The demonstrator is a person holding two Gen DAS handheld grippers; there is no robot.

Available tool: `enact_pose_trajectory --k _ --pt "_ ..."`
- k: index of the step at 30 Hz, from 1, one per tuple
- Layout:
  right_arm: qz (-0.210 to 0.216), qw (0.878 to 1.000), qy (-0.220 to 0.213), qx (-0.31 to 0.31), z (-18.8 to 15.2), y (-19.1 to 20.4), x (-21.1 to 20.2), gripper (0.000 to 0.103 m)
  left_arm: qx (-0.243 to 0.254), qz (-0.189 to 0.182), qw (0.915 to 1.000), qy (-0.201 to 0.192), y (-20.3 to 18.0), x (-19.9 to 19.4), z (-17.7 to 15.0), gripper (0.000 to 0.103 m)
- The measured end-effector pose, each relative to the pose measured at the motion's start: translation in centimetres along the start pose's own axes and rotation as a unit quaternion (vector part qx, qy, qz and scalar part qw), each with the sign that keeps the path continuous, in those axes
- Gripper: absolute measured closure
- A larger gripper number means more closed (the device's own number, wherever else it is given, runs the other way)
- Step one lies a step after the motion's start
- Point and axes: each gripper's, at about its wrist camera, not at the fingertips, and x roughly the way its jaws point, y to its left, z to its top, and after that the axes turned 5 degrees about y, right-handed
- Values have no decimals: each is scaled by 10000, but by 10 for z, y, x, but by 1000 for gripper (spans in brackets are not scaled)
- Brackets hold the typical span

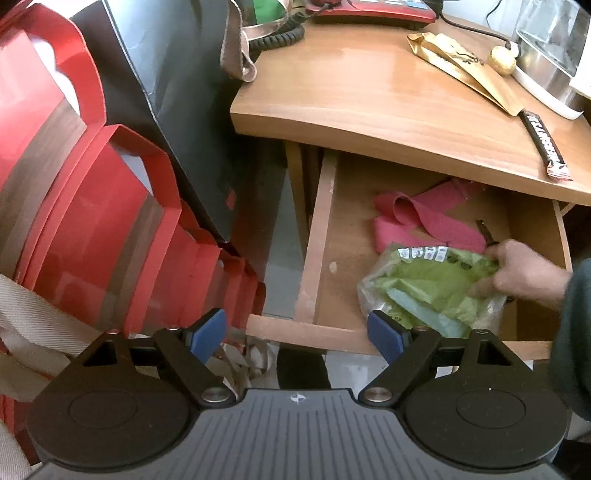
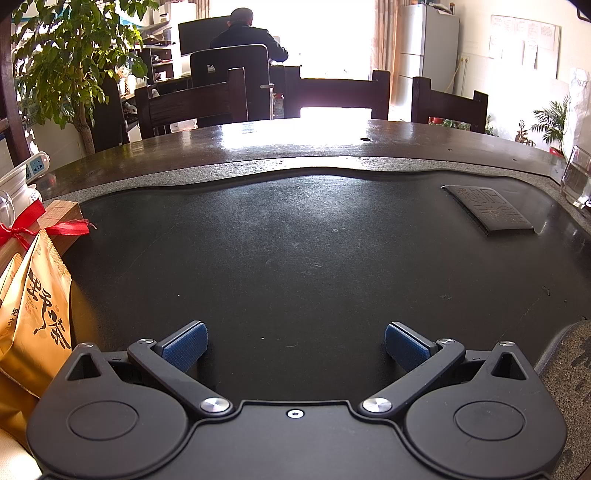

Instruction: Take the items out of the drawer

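Note:
In the left wrist view an open wooden drawer [image 1: 321, 236] under a desk holds a green plastic bag [image 1: 428, 284], a pink strap [image 1: 417, 218] and a small dark key-like item [image 1: 485, 230]. A bare hand [image 1: 524, 273] grips the green bag inside the drawer. My left gripper [image 1: 295, 332] is open and empty, held just in front of the drawer's front edge. My right gripper [image 2: 295, 345] is open and empty, resting over a dark stone tea tray [image 2: 295, 240] on a different table, away from the drawer.
On the desk top [image 1: 369, 92] lie a gold packet [image 1: 465, 70], a chocolate bar [image 1: 546, 147] and a red telephone [image 1: 373, 11]. Red and black paper bags [image 1: 92, 206] stand left of the drawer. Gold tea bags [image 2: 33, 314] lie at the tray's left, a glass [image 2: 576, 177] at its right.

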Motion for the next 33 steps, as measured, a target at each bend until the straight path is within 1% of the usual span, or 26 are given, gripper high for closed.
enact_pose_trajectory --k 5,18,24,28,33 --pt "0 10000 0 0 0 0 0 0 -52 -21 10000 2 1 -1 -1 16" --pt "1 10000 0 -1 0 0 0 0 86 -10 10000 1 -6 -2 -1 16" --pt "0 10000 0 -1 0 0 0 0 101 25 9999 -40 -3 -4 0 16" --pt "0 10000 0 0 0 0 0 0 154 56 9997 -157 -6 -11 0 16" --pt "0 10000 0 0 0 0 0 0 254 102 9995 -183 -10 -16 -1 16"
